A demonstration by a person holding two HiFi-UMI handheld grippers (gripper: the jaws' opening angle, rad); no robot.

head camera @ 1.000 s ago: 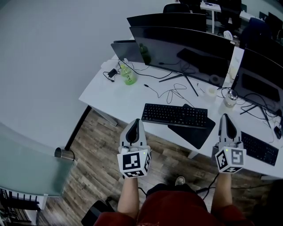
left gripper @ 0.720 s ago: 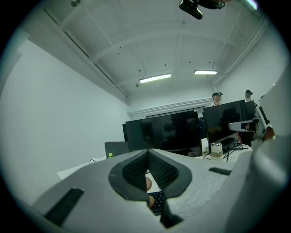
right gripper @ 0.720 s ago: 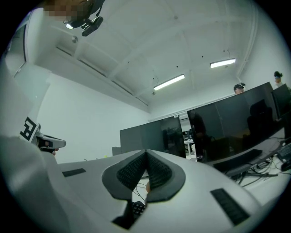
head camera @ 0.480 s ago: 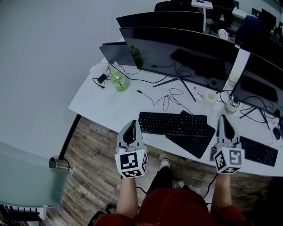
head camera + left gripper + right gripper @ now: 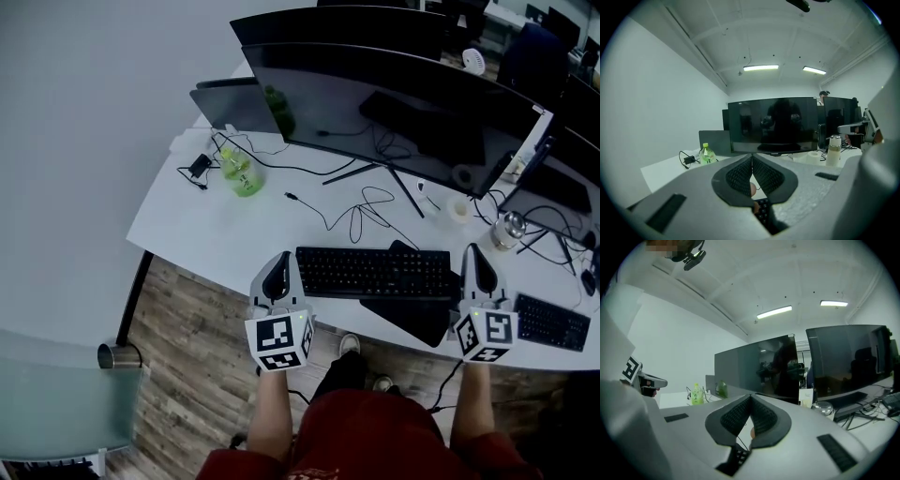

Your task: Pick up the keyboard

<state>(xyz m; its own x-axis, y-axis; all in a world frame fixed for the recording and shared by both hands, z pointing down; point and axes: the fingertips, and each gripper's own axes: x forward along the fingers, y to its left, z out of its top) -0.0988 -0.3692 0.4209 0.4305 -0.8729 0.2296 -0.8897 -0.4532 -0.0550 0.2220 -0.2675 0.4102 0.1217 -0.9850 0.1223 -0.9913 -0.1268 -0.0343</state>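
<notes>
A green bottle [image 5: 242,173] stands at the left on the white desk [image 5: 187,225]. Your left gripper [image 5: 280,260] is pressed together with nothing in it, just beside the left end of the black keyboard [image 5: 375,273]. The keyboard lies flat near the desk's front edge. Your right gripper [image 5: 478,253] is pressed together too, empty, just beside the right end.
</notes>
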